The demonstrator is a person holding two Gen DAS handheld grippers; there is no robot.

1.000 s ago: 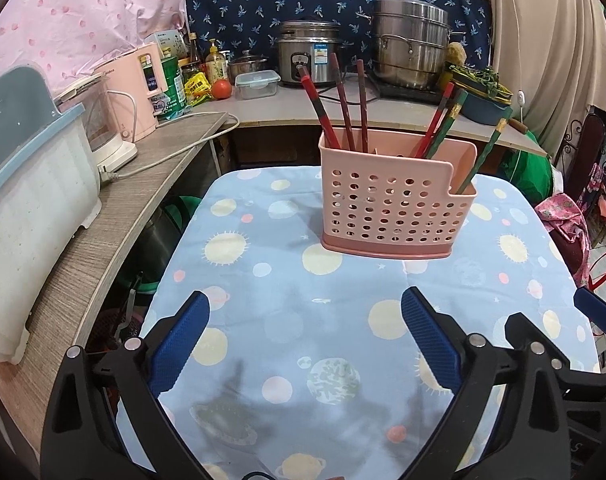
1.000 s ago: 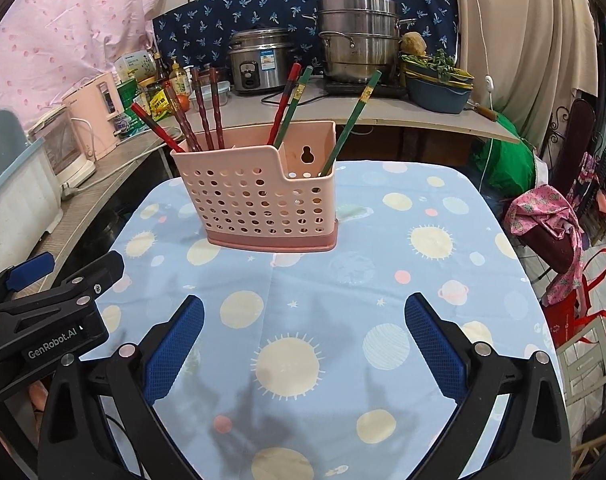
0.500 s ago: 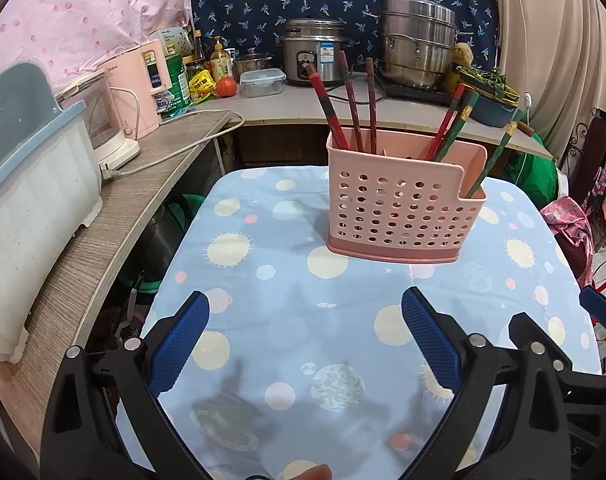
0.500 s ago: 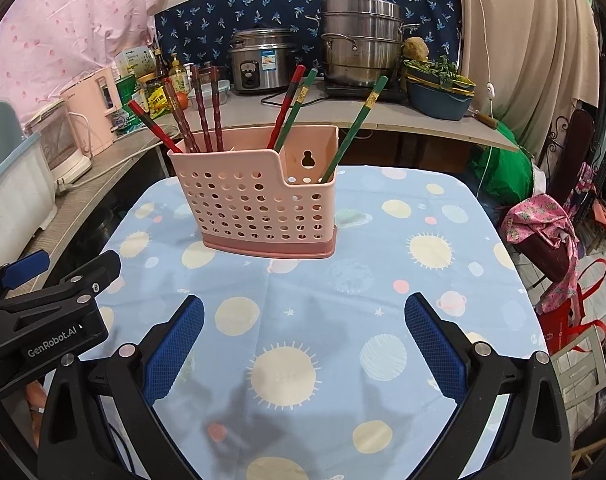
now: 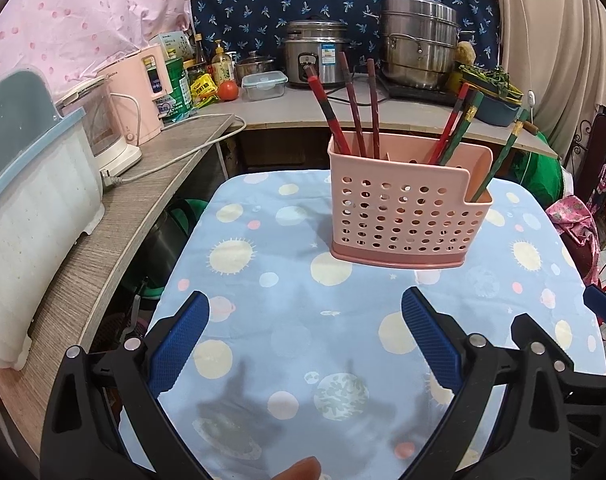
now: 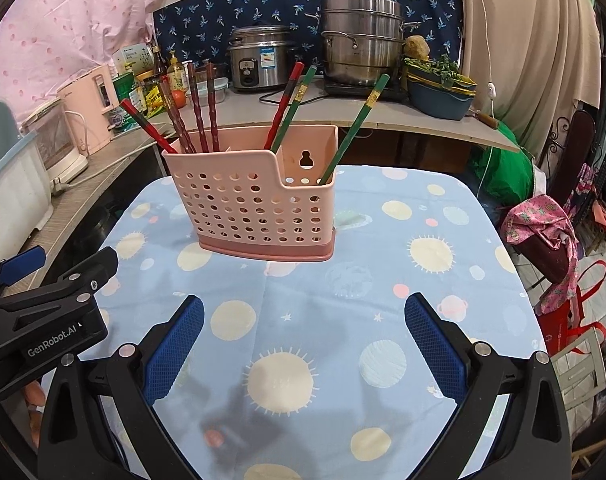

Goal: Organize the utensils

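A pink perforated utensil holder (image 5: 403, 216) stands upright on the blue planet-print tablecloth (image 5: 303, 320); it also shows in the right wrist view (image 6: 263, 212). Dark red chopsticks (image 5: 353, 108) stand in its left part, red and green ones (image 5: 459, 124) in the middle, and one green chopstick (image 5: 503, 156) in the low right compartment. My left gripper (image 5: 305, 330) is open and empty, short of the holder. My right gripper (image 6: 303, 334) is open and empty, also short of it. The left gripper's body (image 6: 43, 320) shows at the left of the right wrist view.
A wooden counter (image 5: 115, 224) runs along the left with a white and blue bin (image 5: 27, 200) and a pink appliance (image 5: 139, 100). The back counter holds a rice cooker (image 5: 319, 56), a steel steamer pot (image 5: 419, 40) and a blue bowl of greens (image 6: 439, 92). Bags (image 6: 543, 232) lie right of the table.
Both grippers have drawn back slightly and shifted, so the holder sits a little farther away and more to the right in the left wrist view. Both stay open and empty.
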